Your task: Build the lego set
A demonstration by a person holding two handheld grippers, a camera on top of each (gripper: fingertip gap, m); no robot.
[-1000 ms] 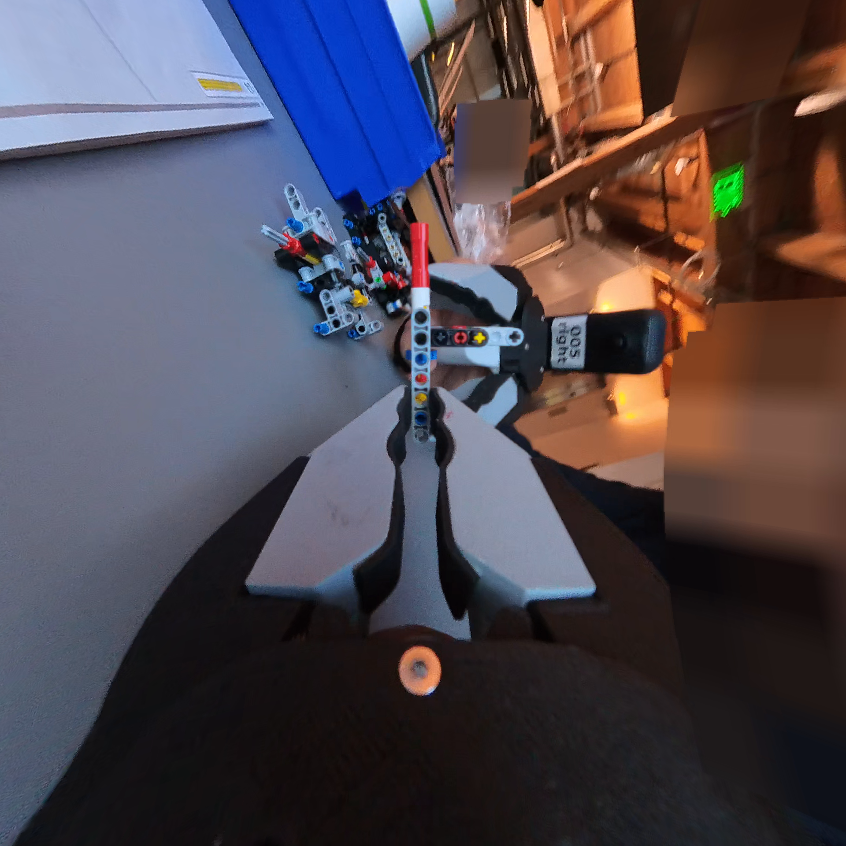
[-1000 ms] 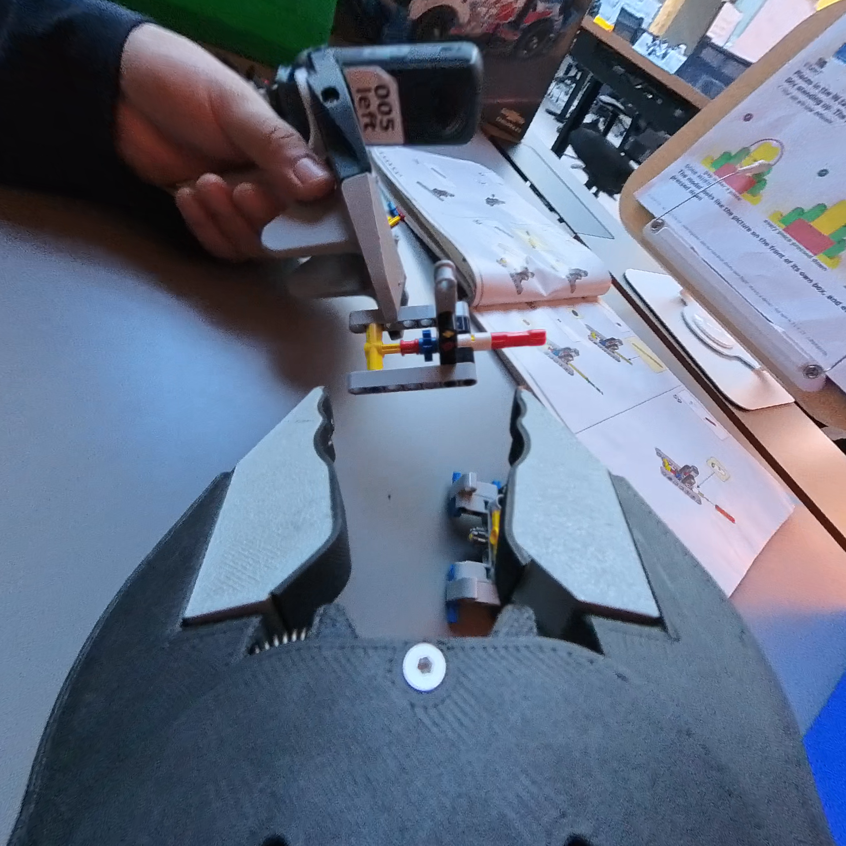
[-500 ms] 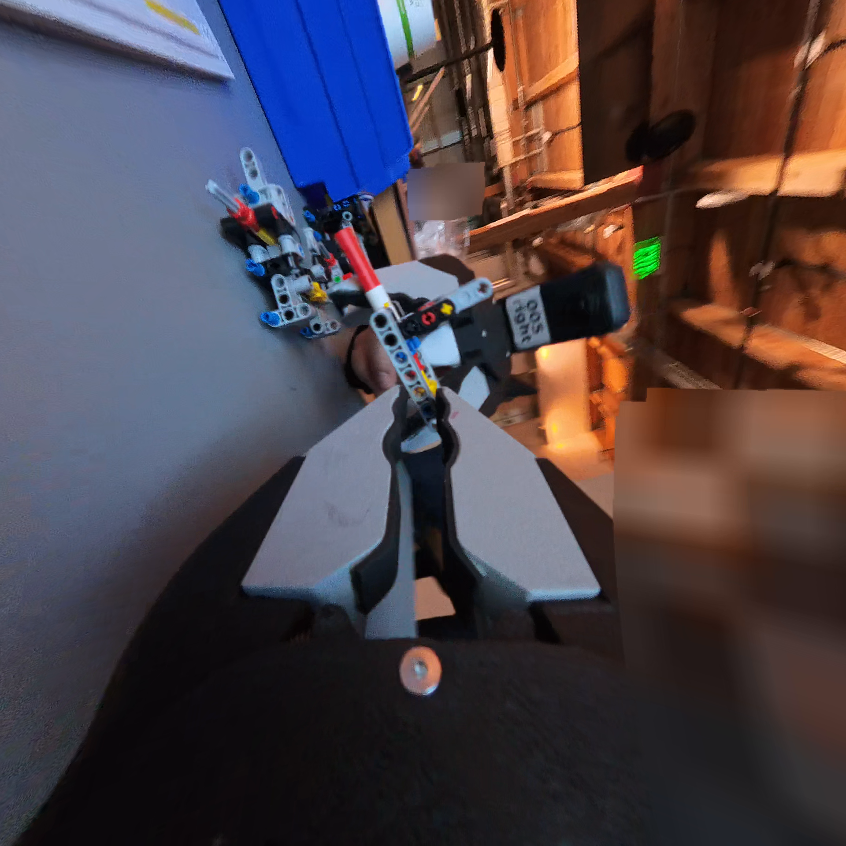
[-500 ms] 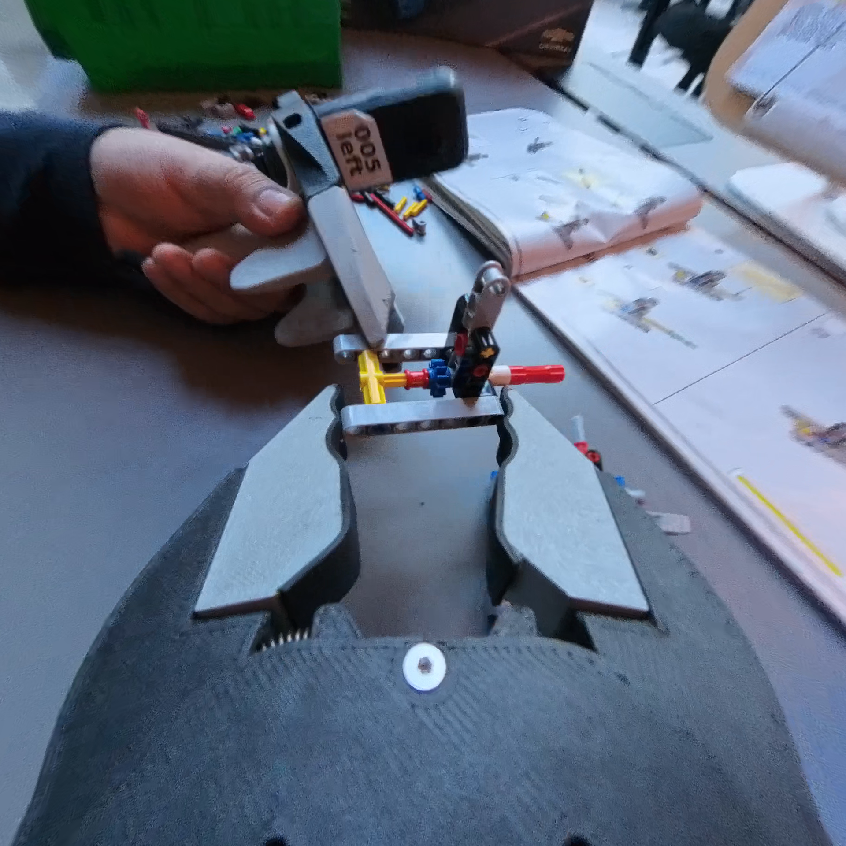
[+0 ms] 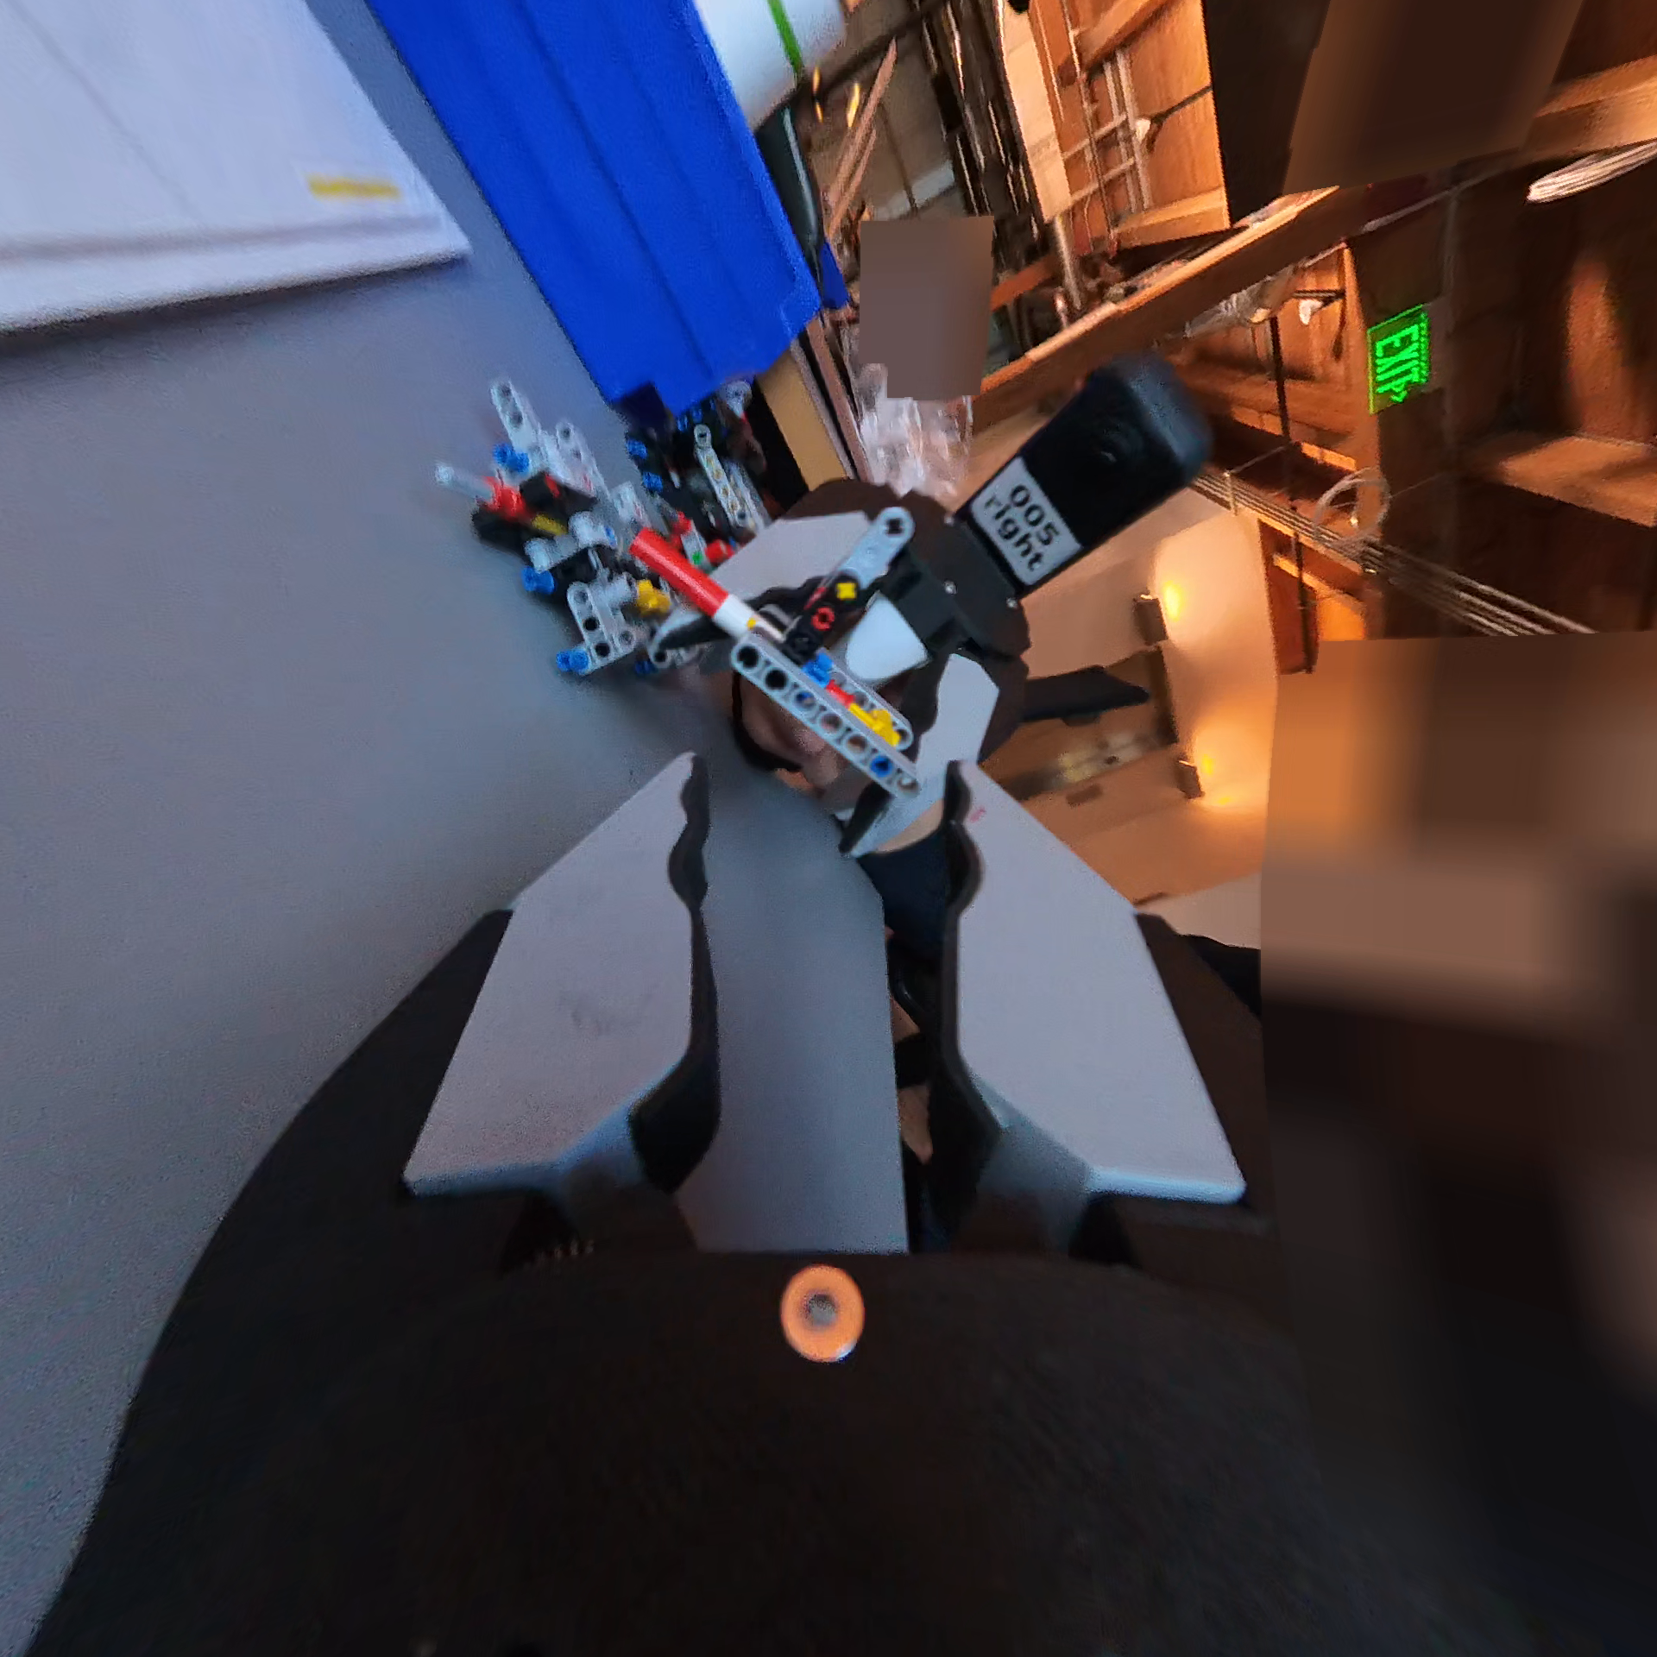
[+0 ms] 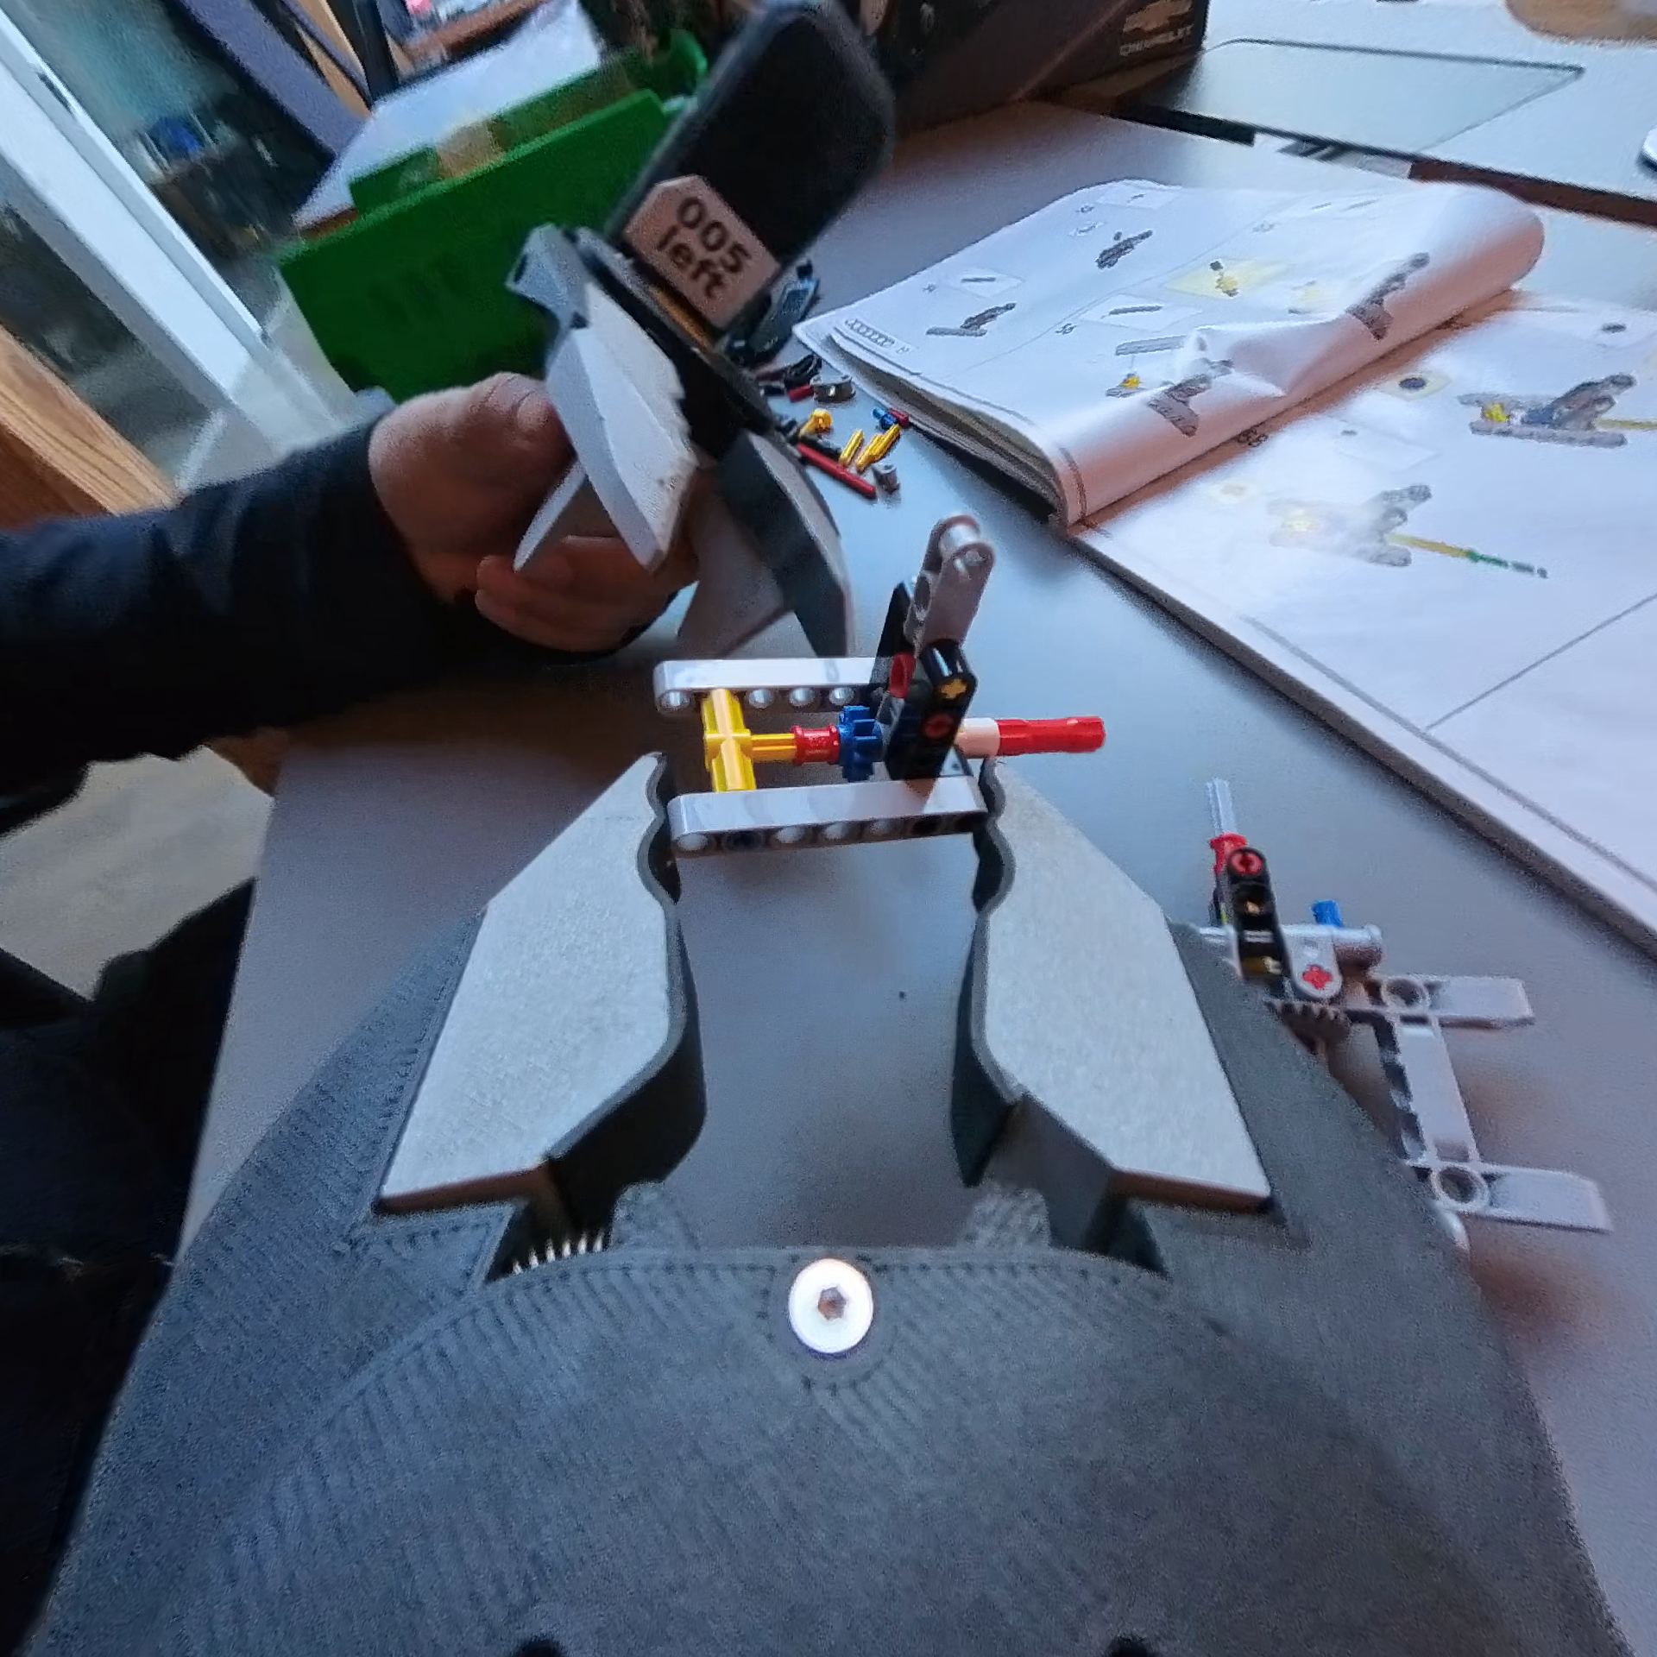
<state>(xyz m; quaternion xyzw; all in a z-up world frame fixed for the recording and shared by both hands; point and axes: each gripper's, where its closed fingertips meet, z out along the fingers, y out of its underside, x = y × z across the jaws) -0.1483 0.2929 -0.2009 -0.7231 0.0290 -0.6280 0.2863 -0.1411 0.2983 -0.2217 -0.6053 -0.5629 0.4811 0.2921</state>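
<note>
A small brick assembly [image 6: 825, 753] has two grey holed beams joined by a yellow cross piece, a blue gear, a black connector and a red axle. My right gripper [image 6: 822, 807] is shut on its lower grey beam [image 6: 825, 820], with one pad against each end, and holds it above the dark table [image 6: 1121, 646]. My left gripper [image 5: 823, 798] is open and holds nothing. The assembly [image 5: 820, 708] hangs just beyond its fingertips. In the right wrist view the left gripper [image 6: 744, 601] sits behind the upper beam, fingers apart, in a person's hand [image 6: 484, 502].
A pile of loose bricks [image 5: 610, 556] lies by a blue bin [image 5: 610, 197], with a white sheet [image 5: 179, 161] behind. An open instruction booklet [image 6: 1166, 314], a green bin [image 6: 448, 269], small loose parts [image 6: 852, 439] and a second grey assembly [image 6: 1345, 986] lie on the table. The tips of both grippers are at nearly the same place.
My left gripper opened and let go of the upper beam and drew back a little. My right gripper closed on the lower beam half a second ago and still holds it; the assembly tilted.
</note>
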